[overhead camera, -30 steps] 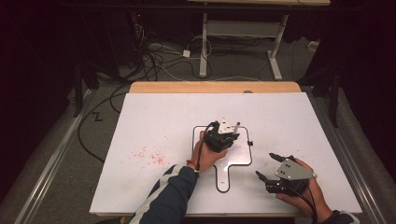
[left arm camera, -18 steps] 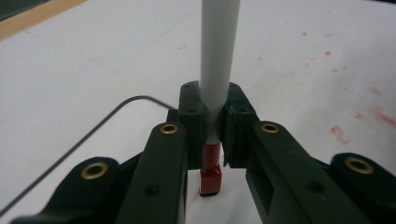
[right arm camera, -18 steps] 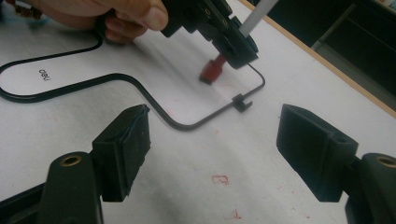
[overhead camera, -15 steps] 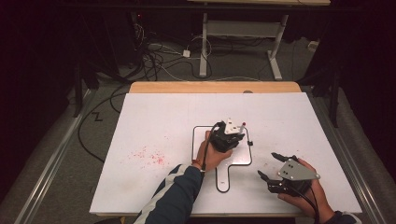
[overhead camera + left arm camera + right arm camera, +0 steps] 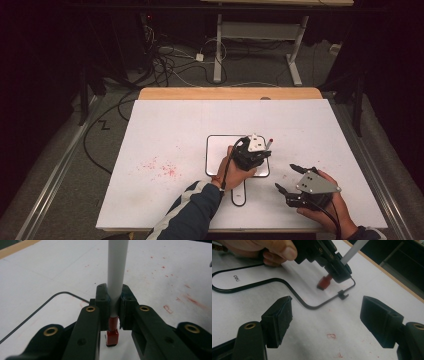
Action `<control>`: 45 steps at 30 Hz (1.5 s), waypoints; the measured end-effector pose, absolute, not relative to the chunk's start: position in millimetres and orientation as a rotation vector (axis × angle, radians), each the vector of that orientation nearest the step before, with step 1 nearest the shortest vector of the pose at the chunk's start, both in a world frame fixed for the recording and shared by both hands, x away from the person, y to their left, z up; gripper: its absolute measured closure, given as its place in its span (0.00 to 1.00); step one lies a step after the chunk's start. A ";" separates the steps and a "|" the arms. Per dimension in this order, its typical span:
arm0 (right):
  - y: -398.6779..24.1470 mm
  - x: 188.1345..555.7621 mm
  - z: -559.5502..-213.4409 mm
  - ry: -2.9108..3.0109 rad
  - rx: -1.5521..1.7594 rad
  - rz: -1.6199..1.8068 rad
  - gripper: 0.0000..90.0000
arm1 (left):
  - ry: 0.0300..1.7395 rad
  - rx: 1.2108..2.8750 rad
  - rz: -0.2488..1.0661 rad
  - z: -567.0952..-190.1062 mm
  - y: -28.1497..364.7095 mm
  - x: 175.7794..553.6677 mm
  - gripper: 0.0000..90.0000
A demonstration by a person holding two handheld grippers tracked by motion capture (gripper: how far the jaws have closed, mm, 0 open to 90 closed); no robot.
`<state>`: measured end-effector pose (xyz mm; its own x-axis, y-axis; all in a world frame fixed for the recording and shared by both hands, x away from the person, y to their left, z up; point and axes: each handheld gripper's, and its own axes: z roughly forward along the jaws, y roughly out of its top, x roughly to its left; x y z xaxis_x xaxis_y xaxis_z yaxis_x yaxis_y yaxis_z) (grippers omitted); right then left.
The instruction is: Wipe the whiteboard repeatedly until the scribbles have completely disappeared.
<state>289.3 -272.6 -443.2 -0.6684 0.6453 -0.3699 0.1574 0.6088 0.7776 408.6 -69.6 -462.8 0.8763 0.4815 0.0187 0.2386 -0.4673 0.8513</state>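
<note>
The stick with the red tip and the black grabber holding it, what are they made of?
The stick looks like smooth white plastic with a matte sheen; its red tip seems rubbery or felt-like, hard to tell. The left gripper looks like hard black plastic with brass-coloured screw inserts.

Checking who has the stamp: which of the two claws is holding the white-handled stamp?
The left claw, over the black-rimmed white board: its jaws are shut on the stamp, red end down. The right claw waits beside the board, jaws open with nothing between them.
</note>
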 end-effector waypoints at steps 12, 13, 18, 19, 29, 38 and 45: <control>-272.6 289.9 -443.4 2.181 0.634 0.961 0.30 | 0.670 2.044 0.378 -463.9 -29.3 434.0 0.88; -272.3 290.1 -443.6 2.183 0.632 0.959 0.30 | 0.668 2.044 0.379 -463.9 -32.4 433.9 0.88; -273.5 291.1 -443.5 2.182 0.634 0.959 0.30 | 0.614 2.048 0.317 -463.3 -60.1 427.6 0.88; -274.4 291.4 -443.4 2.182 0.634 0.962 0.30 | 0.597 2.053 0.309 -462.9 -67.2 426.1 0.88; -278.5 288.9 -441.9 2.171 0.638 0.971 0.30 | 0.551 2.112 0.351 -458.7 -88.7 440.4 0.88; -278.0 288.5 -442.7 2.177 0.634 0.970 0.30 | 0.575 2.113 0.309 -457.6 -92.9 453.6 0.88; -277.2 287.7 -442.7 2.179 0.632 0.972 0.30 | 0.569 2.121 0.330 -457.6 -99.6 458.4 0.88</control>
<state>287.7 -277.2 -442.7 -0.6648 0.6486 -0.3706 0.1575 0.6067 0.7792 458.4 -99.6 -457.6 0.8594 0.5107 0.0235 0.2742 -0.4993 0.8219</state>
